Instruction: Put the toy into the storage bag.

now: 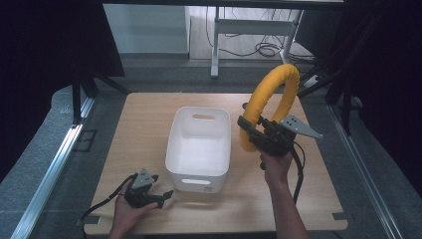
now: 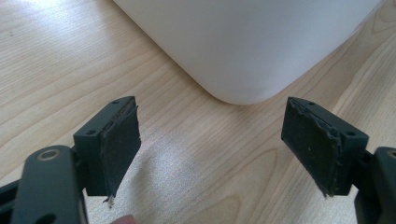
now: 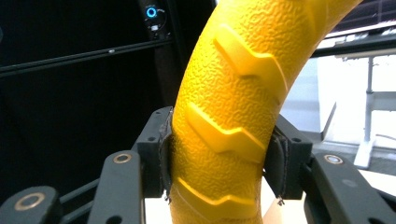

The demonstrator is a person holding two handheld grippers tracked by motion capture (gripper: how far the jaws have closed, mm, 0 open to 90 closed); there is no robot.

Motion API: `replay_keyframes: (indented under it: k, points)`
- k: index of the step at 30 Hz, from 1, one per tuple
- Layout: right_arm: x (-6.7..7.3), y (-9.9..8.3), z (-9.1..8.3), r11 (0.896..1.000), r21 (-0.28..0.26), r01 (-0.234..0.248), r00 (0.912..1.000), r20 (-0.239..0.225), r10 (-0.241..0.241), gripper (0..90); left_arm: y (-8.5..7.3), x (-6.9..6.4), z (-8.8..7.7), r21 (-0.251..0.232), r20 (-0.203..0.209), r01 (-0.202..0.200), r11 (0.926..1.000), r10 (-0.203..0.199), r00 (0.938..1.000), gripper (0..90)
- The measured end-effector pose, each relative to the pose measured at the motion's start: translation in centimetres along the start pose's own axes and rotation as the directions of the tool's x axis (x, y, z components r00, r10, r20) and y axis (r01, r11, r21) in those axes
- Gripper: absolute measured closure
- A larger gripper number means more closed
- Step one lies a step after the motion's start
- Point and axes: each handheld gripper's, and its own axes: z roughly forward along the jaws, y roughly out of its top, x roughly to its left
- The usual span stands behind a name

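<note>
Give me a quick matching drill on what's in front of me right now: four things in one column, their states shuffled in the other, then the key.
Things:
1. yellow ring
2. white bin
3. left gripper
4. right gripper

States:
A. open, low over the table, pointed at the bin's near corner
B. standing on the wooden table with nothing inside
C. lifted in the air to the right of the bin
D. clamped on a thick textured tube

Pairs: 1-C, 2-B, 3-A, 4-D
</note>
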Motion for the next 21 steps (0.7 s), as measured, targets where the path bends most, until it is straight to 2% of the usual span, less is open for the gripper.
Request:
replay_keyframes:
  k: [3, 7, 13, 21]
  points:
    - [0.8, 0.2, 0.2, 0.999, -0.023, 0.023, 0.9996, 0.016, -0.023, 49.6, 0.0, 0.0, 0.0, 0.0, 0.0, 0.0, 1.0, 0.0, 1.0, 19.6]
    - [1.3, 0.5, 0.2, 0.999, -0.039, 0.026, 0.9996, 0.011, -0.025, 49.6, 0.0, 0.0, 0.0, 0.0, -0.001, 0.0, 1.0, 0.0, 1.0, 19.6]
    - [2.5, 1.3, 0.4, 0.995, -0.073, 0.065, 0.9979, 0.008, -0.064, 49.5, 0.0, 0.0, 0.0, 0.002, 0.001, 0.0, 1.0, 0.0, 1.0, 19.6]
    - [3.7, 2.6, 0.5, 0.992, -0.1, 0.075, 0.9962, -0.035, -0.079, 49.4, 0.0, 0.0, 0.1, 0.006, 0.002, 0.0, 1.0, 0.0, 1.0, 19.6]
